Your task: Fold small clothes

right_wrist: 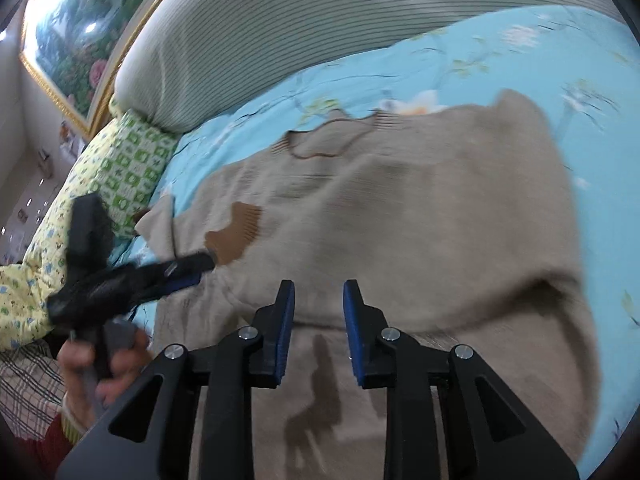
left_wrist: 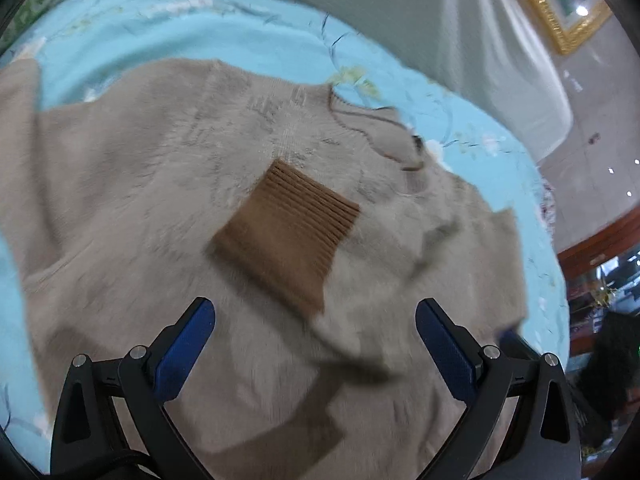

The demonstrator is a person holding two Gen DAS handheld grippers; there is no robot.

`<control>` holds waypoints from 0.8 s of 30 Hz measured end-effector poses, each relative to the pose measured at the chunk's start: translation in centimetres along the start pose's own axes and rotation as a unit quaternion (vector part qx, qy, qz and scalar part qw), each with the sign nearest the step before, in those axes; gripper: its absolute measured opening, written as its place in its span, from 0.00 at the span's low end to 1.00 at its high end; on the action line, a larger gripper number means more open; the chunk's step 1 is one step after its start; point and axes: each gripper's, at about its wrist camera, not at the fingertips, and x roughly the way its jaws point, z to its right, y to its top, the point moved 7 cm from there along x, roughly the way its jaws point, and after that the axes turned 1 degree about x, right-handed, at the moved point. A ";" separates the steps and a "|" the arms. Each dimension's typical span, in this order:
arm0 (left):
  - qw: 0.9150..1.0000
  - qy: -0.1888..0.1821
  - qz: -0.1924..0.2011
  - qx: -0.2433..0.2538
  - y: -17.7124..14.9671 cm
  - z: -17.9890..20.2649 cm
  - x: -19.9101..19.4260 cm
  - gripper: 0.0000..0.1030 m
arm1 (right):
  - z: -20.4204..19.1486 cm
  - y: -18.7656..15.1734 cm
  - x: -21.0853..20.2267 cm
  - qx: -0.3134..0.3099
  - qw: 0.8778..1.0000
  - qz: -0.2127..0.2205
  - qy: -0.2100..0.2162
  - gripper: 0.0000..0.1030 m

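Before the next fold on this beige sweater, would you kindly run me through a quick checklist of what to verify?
1. Left gripper open and empty: ok.
2. Right gripper empty, jaws apart: ok.
3. Beige sweater lying on the blue floral bedspread: ok.
4. Brown ribbed cuff folded in onto the sweater body: ok.
5. Sweater smooth: not ok, wrinkled by the neckline.
6. Other sleeve folded in: cannot tell.
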 end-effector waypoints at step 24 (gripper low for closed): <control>0.990 0.006 0.138 -0.020 0.9 -6.5 -3.7 0.09 | 10.7 3.2 -2.9 0.080 0.988 0.052 -0.118 0.44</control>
